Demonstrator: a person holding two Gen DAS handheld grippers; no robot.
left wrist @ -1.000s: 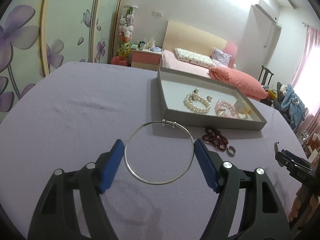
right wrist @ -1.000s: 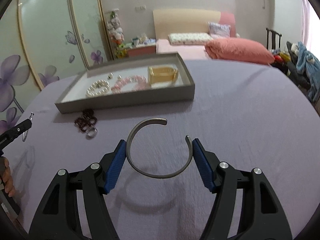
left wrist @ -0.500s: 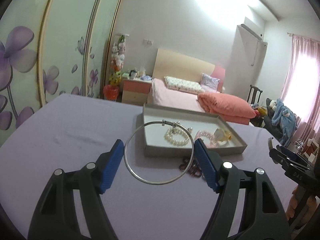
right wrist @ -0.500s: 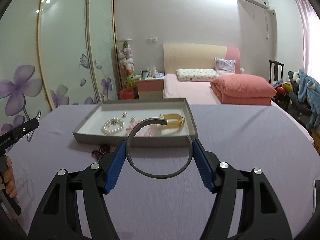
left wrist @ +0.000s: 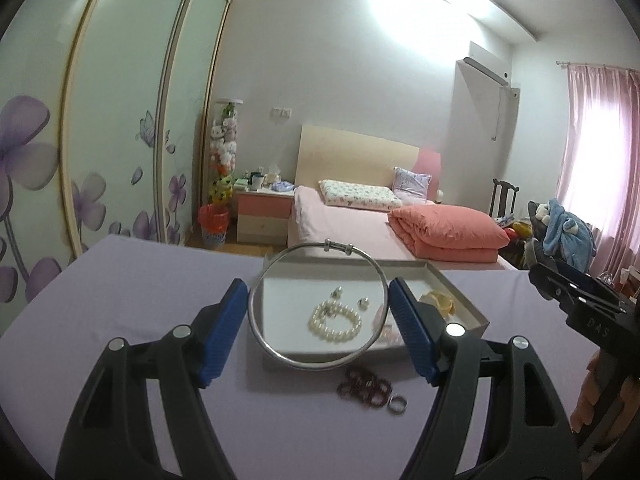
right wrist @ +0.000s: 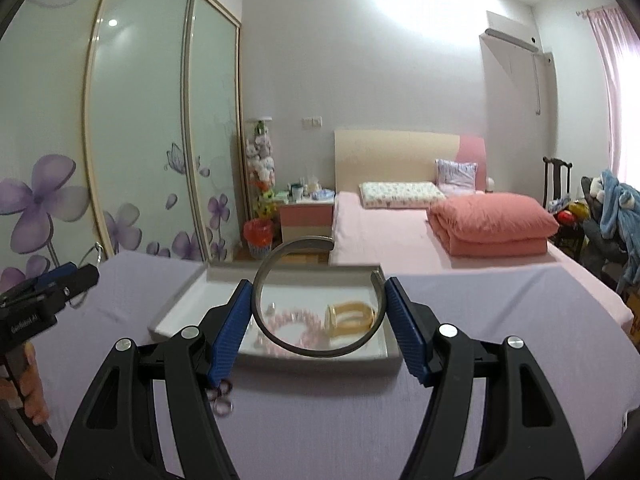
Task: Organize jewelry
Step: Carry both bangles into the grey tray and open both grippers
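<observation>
My left gripper (left wrist: 317, 284) is shut on a thin silver bangle (left wrist: 276, 354), held in the air in front of the grey tray (left wrist: 464, 294). Through that ring I see a pearl bracelet (left wrist: 336, 320) lying in the tray. My right gripper (right wrist: 319, 283) is shut on a dark grey open cuff (right wrist: 304, 351), also off the table and over the tray's (right wrist: 176, 308) near side. A pink bead bracelet (right wrist: 292, 318) and a gold bangle (right wrist: 352, 314) lie in the tray. On the cloth before the tray lie a dark red bead bracelet (left wrist: 362, 388) and a small ring (left wrist: 397, 404).
The table wears a lilac cloth (left wrist: 120, 288). Each gripper shows at the edge of the other's view, the right gripper (left wrist: 576, 300) and the left gripper (right wrist: 44, 296), with a hand (right wrist: 30, 384) beneath it. Beyond the table stand a bed (right wrist: 400, 232) and sliding wardrobe doors (right wrist: 140, 140).
Both grippers have risen from the cloth with their bangles and tilted up. The tray now appears behind the rings instead of beyond them.
</observation>
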